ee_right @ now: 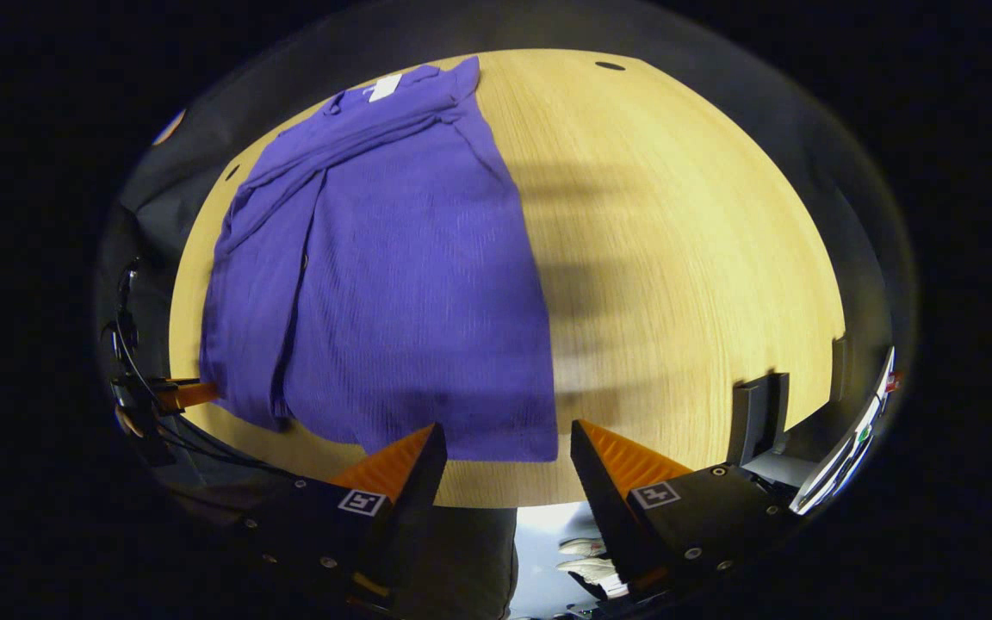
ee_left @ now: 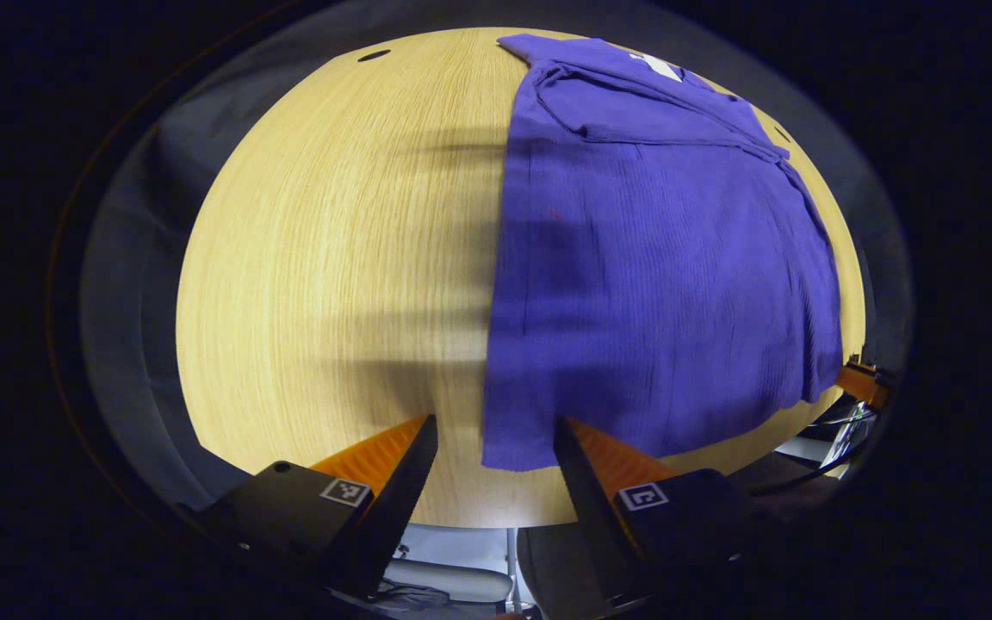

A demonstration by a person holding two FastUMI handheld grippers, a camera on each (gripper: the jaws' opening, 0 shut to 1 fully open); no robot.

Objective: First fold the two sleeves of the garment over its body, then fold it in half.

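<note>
Now we see the purple ribbed-knit garment (ee_left: 660, 275) lying flat on the pale wood-grain worktop (ee_left: 332, 258), its sleeves already folded in over the body so that it forms a long rectangle. In the left gripper view the garment covers the right part of the worktop, with its white neck label (ee_left: 656, 65) at the far end and one near hem corner (ee_left: 509, 456) close to the near edge of the worktop. Our left tool (ee_left: 496, 430) hovers above that near edge with its two fingers spread wide, holding nothing; the hem corner sits in the gap between them, nearer the right finger. At the far right of this view the other tool's finger (ee_left: 859, 379) shows beside the garment's opposite hem corner.

In the right gripper view the garment (ee_right: 393, 284) lies on the left part of the worktop (ee_right: 685, 258), a folded sleeve (ee_right: 255, 310) running along its left side. Our right tool (ee_right: 503, 439) also stands spread and empty above the near edge, the hem corner just ahead of its fingers.
</note>
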